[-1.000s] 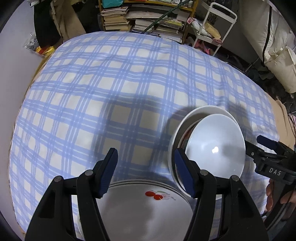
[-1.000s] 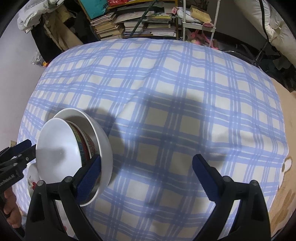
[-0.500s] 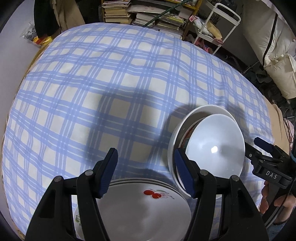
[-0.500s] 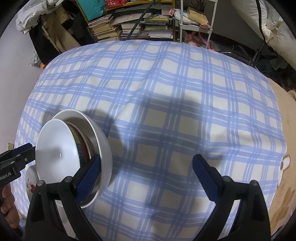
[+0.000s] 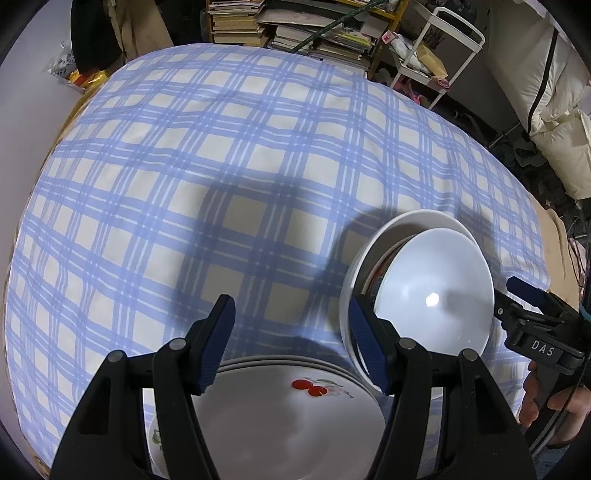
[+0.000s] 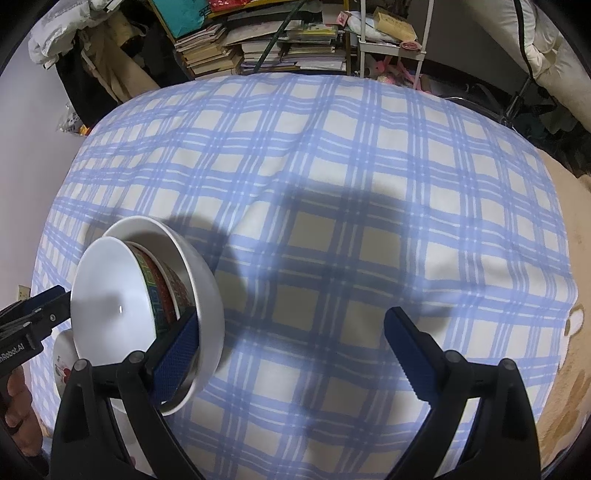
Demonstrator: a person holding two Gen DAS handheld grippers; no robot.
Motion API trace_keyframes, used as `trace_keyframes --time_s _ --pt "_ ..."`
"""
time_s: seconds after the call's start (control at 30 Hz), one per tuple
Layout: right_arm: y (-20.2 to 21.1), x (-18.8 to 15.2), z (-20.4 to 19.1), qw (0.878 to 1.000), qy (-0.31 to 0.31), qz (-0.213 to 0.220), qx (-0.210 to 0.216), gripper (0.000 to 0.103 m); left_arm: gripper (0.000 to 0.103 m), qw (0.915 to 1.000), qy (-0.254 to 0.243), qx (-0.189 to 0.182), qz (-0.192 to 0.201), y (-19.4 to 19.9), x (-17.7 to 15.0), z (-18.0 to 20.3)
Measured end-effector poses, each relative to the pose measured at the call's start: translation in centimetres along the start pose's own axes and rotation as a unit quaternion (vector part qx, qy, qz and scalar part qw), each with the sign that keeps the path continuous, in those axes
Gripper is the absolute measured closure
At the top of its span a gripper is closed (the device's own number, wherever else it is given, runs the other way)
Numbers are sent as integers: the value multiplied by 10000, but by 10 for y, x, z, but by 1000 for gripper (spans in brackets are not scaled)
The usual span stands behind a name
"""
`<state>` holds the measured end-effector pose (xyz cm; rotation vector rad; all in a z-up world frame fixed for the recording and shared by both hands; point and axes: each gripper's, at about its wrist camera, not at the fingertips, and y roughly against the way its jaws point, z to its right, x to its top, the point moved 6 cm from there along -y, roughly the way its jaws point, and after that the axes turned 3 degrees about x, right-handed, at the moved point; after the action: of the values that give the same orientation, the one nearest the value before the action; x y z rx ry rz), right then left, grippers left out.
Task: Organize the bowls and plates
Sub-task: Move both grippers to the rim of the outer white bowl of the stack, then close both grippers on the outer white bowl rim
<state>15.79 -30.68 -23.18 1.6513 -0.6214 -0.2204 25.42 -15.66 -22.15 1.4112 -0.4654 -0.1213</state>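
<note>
A stack of nested bowls (image 5: 432,295) stands at the near right of the checked table in the left wrist view: a white inner bowl, a red-and-green patterned one, a wide white outer one. The same stack (image 6: 147,295) shows at the near left in the right wrist view. A stack of white plates (image 5: 280,417), the top one with a cherry print, lies under my left gripper (image 5: 291,332), which is open and empty above them. My right gripper (image 6: 291,354) is open and empty beside the bowls, its left finger close to the outer bowl's rim.
The blue-and-white checked cloth (image 5: 221,166) covers the table. Beyond its far edge stand piles of books (image 5: 295,26) and a white wire cart (image 5: 443,48). A cream bundle (image 5: 561,122) lies at the far right.
Both grippers have drawn back and up a little, so more of the room beyond the table shows. Bowls and plates have not moved.
</note>
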Motion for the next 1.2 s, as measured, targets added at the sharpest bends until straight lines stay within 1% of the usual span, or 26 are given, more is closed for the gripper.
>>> trace_keyframes --time_s 0.17,0.4,0.53,0.63,0.73,0.87,0.97,1.0,1.03,1.07,1.13,1.17,1.2 --pt "-3 -1 -4 10000 55 -40 -61 1 40 9997 -114 203 84 1 0 4" --pt "-3 -2 -6 9999 120 -88 -71 2 39 10000 20 52 58 -3 0 -2" --pt "-2 -3 -7 9998 109 -143 -29 5 39 10000 14 66 62 -3 -1 -2" --pt "-4 -3 -7 9998 -17 -198 59 6 39 9998 -77 116 113 -3 -2 -1" --pt "-6 -6 -5 9992 -163 -280 230 6 39 10000 47 -20 65 -6 -2 -5" --pt "-6 -6 -8 9988 -221 -310 304 6 39 9996 216 -165 -12 -10 -2 -11" --pt "-3 -7 -14 9986 -204 -288 382 19 41 9997 195 -137 15 -10 -2 -11" --pt "-1 -7 -17 9985 -207 -266 425 27 43 9998 153 -111 25 -10 -2 -9" --pt "0 -6 -20 9986 -187 -248 437 33 48 9999 124 -107 34 -10 -2 -7" --pt "2 -7 -24 9987 -142 -227 425 36 50 9998 121 -151 45 -9 -1 -6" --pt "5 -7 -30 9992 18 -174 363 45 60 9997 94 -197 60 -9 -1 -2" --pt "6 -7 -33 9992 97 -161 346 48 63 9997 63 -211 72 -8 -1 0" --pt "7 -7 -37 9992 171 -143 346 57 70 9996 42 -250 80 -6 -1 3"
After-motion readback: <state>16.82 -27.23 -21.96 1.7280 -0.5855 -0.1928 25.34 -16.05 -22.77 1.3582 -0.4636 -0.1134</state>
